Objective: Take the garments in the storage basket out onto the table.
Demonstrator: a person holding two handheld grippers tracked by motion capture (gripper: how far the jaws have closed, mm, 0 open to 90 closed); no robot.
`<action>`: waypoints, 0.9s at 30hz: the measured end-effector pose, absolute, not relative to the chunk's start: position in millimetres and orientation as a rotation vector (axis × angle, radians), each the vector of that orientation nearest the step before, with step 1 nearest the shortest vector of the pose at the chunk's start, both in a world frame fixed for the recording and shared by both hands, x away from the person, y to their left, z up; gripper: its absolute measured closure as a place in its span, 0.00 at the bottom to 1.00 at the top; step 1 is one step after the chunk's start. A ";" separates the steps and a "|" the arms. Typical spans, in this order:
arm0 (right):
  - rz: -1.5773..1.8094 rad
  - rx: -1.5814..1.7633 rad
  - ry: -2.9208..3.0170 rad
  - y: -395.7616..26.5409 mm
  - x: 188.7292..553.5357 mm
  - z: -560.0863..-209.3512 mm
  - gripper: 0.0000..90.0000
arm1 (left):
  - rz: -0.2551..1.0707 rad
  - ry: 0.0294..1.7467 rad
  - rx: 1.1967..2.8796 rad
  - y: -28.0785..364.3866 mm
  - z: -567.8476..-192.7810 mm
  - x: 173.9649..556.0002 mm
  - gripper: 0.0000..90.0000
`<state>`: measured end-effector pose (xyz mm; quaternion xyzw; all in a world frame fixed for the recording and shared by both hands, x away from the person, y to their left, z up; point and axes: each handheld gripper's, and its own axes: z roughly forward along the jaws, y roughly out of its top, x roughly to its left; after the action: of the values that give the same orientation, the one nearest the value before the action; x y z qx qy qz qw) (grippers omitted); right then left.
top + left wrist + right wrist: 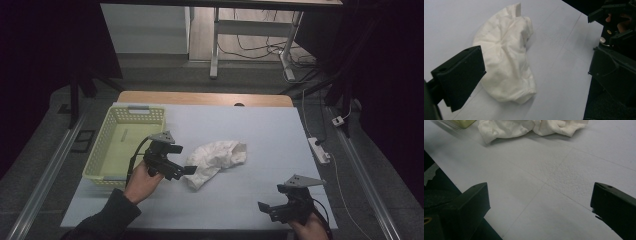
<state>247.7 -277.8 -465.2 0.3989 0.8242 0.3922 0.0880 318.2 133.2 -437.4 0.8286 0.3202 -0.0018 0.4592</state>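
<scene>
High view: your worktop (pixel 260 130) fills the middle of the frame, a pale blue-grey sheet with a strip of bare wood along its far edge. Around it the room is dim, with grey floor, the legs of another table at the top, and a white power strip (pixel 319 150) with trailing cables at the right. A pale yellow-green basket (pixel 107 150) sits at the left side of the worktop, its perforated walls upright.

The white cloth (pixel 217 160) lies crumpled near the centre, just right of the basket, bunched into soft folds with one end narrowing toward you. In the left gripper view the same cloth (pixel 506 65) looks like a rounded, wrinkled mound lying flat on the sheet, with a hemmed edge at its near end.

Your left tongs (pixel 189 171) hang just beside the cloth's near end, released, jaws wide apart and holding nothing. Your right tongs (pixel 264 207) sit at the lower right, well apart from the cloth, also released over the bare, faintly creased sheet.
</scene>
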 end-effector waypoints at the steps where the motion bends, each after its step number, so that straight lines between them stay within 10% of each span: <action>1: 1.167 1.187 2.453 -277.8 247.7 -465.2 0.02 | -0.004 0.792 2.038 135.1 -437.2 316.8 0.00; 27: 1.165 1.186 2.454 -277.4 247.7 -465.3 0.02 | 0.075 0.880 1.976 182.1 -444.1 285.5 0.00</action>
<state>247.7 -277.4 -465.3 0.3986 0.8247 0.3914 0.0887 285.5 182.1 -444.1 0.8061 0.3589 0.0304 0.4695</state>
